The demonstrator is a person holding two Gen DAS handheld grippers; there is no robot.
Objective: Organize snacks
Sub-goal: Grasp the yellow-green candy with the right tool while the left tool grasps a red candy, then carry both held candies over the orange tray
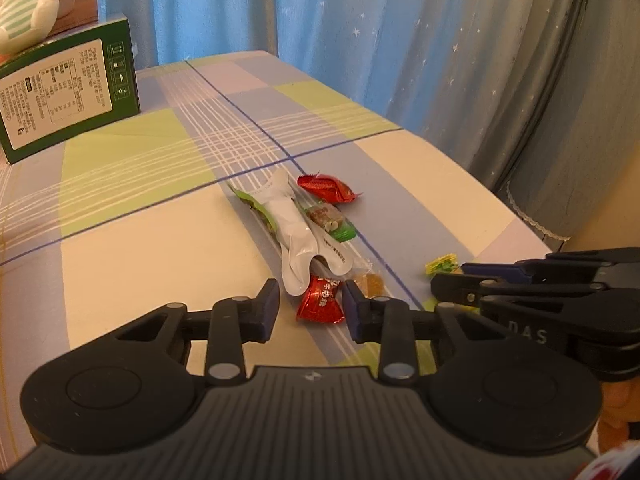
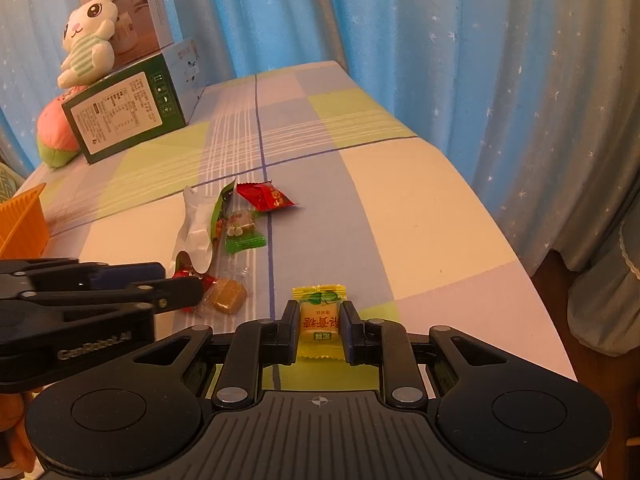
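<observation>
The right gripper (image 2: pixel 319 328) is clamped on a yellow candy (image 2: pixel 319 322) printed with red Chinese characters, low over the checked tablecloth (image 2: pixel 420 208). The left gripper (image 1: pixel 310 306), marked "GenRobot.AI", brackets a red candy (image 1: pixel 320 300) without pressing it.
</observation>
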